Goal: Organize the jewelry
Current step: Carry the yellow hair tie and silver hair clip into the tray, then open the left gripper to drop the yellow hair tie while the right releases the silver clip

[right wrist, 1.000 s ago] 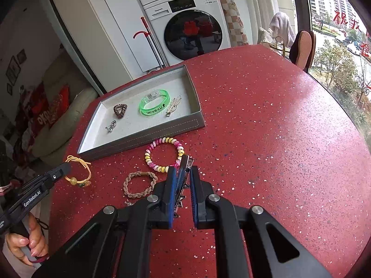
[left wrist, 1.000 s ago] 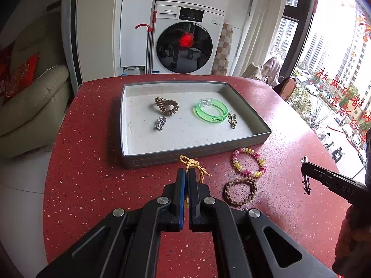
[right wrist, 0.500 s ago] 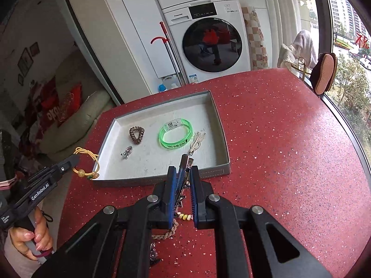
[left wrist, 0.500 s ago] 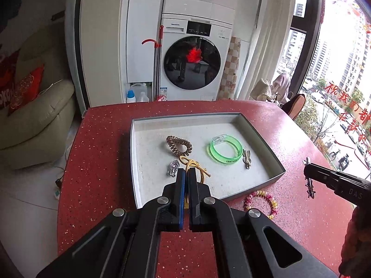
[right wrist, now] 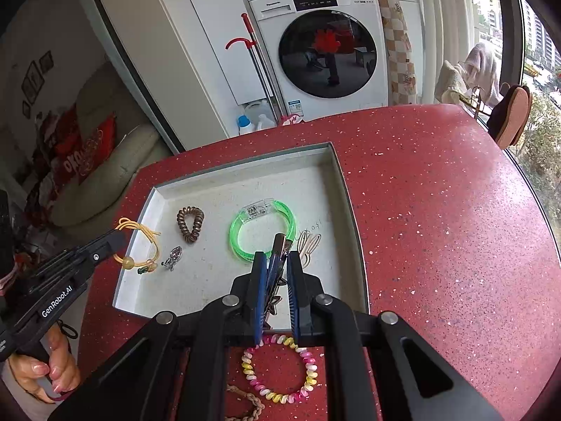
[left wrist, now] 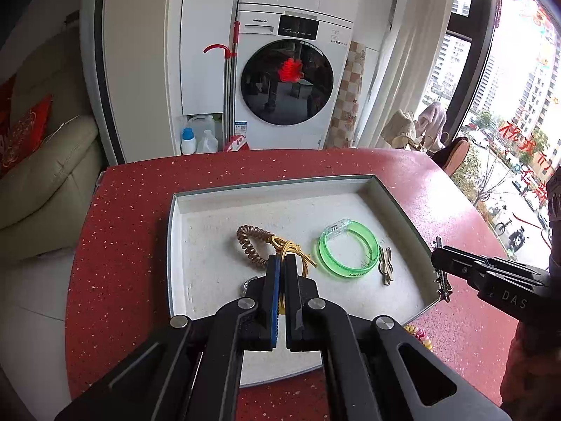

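Red speckled tabletop (right wrist: pixel 438 210) fills both views, with a washing machine (left wrist: pixel 287 80) behind it and a shallow grey tray (right wrist: pixel 345 189) lying on the near part. Left claw (left wrist: pixel 280 263) is pinched narrow on a yellow cord bracelet (right wrist: pixel 138 245); seen from the right wrist, the loop hangs off its tip over the tray's left rim, beads lowest. Right claw (right wrist: pixel 277 256) is clamped on a metal hair clip (right wrist: pixel 280 244), which, from the left wrist, hangs near upright over the tray's right edge, long axis vertical.

Both loads sit above the tray, so each coming move is probably straight down and a release. Bare floor lies directly below the clip, near of the green bangle (right wrist: pixel 263 231) and left of the pale bunny-shaped clip (right wrist: pixel 308 245). The bracelet needs shifting slightly right to clear the rim, landing left of the brown coil tie (right wrist: pixel 191 222) and silver charm (right wrist: pixel 173 258)
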